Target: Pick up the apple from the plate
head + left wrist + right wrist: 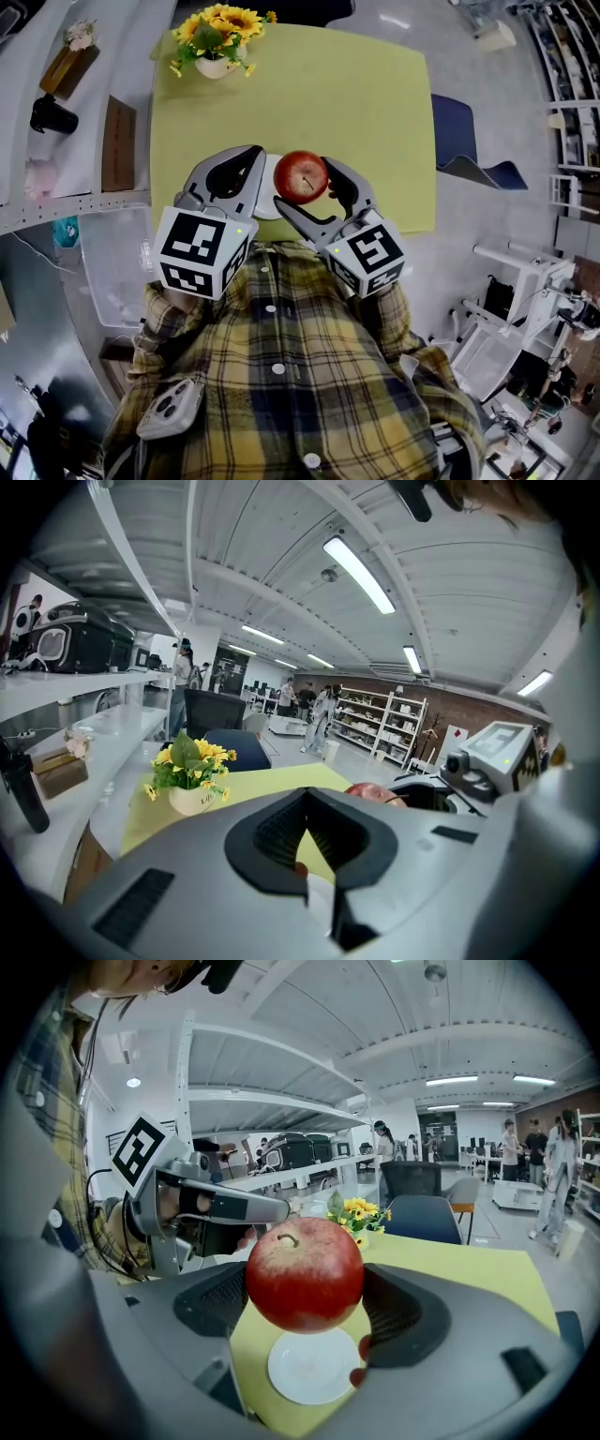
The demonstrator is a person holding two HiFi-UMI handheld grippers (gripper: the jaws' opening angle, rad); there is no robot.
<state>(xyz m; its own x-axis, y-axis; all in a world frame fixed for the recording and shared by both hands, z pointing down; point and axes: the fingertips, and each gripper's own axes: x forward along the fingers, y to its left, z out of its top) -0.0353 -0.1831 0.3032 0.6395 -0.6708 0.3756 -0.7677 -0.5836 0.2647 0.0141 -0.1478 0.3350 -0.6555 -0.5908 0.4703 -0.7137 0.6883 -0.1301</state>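
Observation:
A red apple [301,176] [305,1274] hangs in the air over a white plate [266,195] [307,1369], and my right gripper [307,187] [306,1290] is shut on it from both sides. The plate lies bare on the yellow-green table [375,103], near its front edge. My left gripper [246,167] [305,834] is just left of the apple, over the plate's left rim, shut with nothing between its jaws. In the left gripper view only the top of the apple [376,792] peeks over the jaws.
A pot of yellow flowers [217,42] [357,1215] stands at the table's far left corner. A white shelf [66,192] with small items runs along the left, with a clear plastic bin [112,272] beside it. A blue chair [461,141] is on the right.

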